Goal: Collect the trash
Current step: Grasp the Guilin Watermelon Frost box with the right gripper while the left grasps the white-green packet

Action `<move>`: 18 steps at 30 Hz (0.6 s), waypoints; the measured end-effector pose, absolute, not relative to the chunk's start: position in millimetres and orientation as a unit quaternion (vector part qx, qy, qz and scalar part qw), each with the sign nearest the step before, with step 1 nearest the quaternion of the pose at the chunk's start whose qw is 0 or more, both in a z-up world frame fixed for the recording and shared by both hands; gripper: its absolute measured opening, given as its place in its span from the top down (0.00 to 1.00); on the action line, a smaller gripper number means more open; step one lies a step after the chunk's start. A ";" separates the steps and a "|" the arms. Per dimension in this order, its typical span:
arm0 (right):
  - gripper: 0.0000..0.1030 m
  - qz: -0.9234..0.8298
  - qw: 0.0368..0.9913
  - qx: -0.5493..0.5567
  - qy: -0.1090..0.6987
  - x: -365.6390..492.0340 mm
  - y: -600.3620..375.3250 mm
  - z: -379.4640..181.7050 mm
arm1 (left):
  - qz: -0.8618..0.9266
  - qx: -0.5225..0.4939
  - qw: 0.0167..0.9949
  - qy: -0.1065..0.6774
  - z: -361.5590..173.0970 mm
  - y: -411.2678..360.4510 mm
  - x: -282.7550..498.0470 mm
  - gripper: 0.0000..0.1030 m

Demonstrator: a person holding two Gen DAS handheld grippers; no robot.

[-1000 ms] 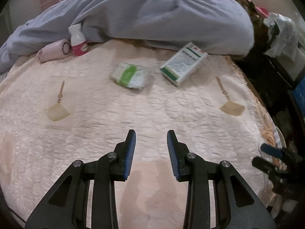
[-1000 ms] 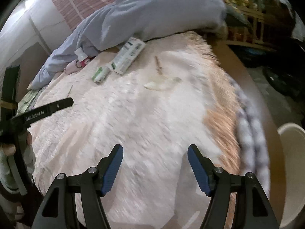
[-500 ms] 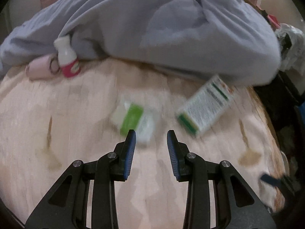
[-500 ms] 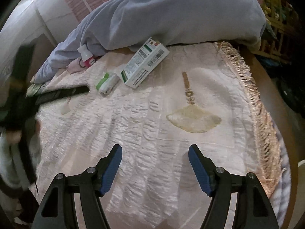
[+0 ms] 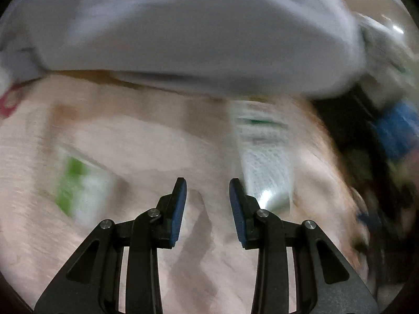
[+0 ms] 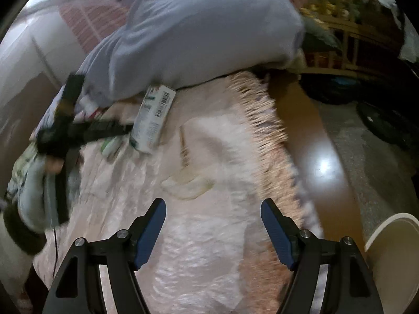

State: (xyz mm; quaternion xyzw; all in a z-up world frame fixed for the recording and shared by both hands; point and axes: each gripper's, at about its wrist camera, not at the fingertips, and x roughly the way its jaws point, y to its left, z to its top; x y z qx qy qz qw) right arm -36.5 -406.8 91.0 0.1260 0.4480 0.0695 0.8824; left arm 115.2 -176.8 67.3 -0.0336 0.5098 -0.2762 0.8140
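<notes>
Trash items: two on the pink bedspread (image 6: 209,235), both blurred in the left wrist view.
Green-and-white packet (image 5: 78,191): one, lying left of the left gripper's fingers.
Left gripper (image 5: 208,191): one, jaws parted, holding nothing, low over the bedspread.
White carton (image 5: 264,167): one, lying just right of the left gripper's right finger, near the grey quilt (image 5: 196,31).
Right gripper (image 6: 213,212): one, jaws spread wide, holding nothing.
Cream bin (image 6: 392,256): one, at far right; contents not visible.
</notes>
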 end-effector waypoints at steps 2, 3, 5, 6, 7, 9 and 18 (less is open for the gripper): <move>0.29 0.064 0.884 0.135 0.444 -35.6 -411.3 94.7 | -0.320 -0.010 0.801 0.505 72.7 -180.1 86.6 0.69; 0.29 0.064 0.884 0.138 0.441 -35.2 -412.6 97.0 | -0.322 -0.004 0.802 0.504 74.6 -177.4 78.4 0.69; 0.28 0.066 0.885 0.138 0.440 -30.6 -408.9 99.9 | -0.317 -0.004 0.803 0.504 77.3 -165.4 68.9 0.69; 0.28 0.070 0.885 0.136 0.439 -26.7 -403.8 101.7 | -0.309 -0.008 0.807 0.503 78.7 -156.1 67.9 0.69; 0.28 0.076 0.886 0.133 0.438 -22.4 -398.6 102.9 | -0.296 -0.011 0.813 0.501 80.2 -146.1 67.5 0.69; 0.28 0.089 0.886 0.121 0.438 -8.8 -383.1 105.3 | -0.258 -0.009 0.833 0.489 82.7 -124.1 65.3 0.69; 0.25 0.090 0.885 0.014 0.457 71.8 -313.5 87.3 | -0.136 -0.086 0.857 0.490 68.1 -51.3 96.0 0.57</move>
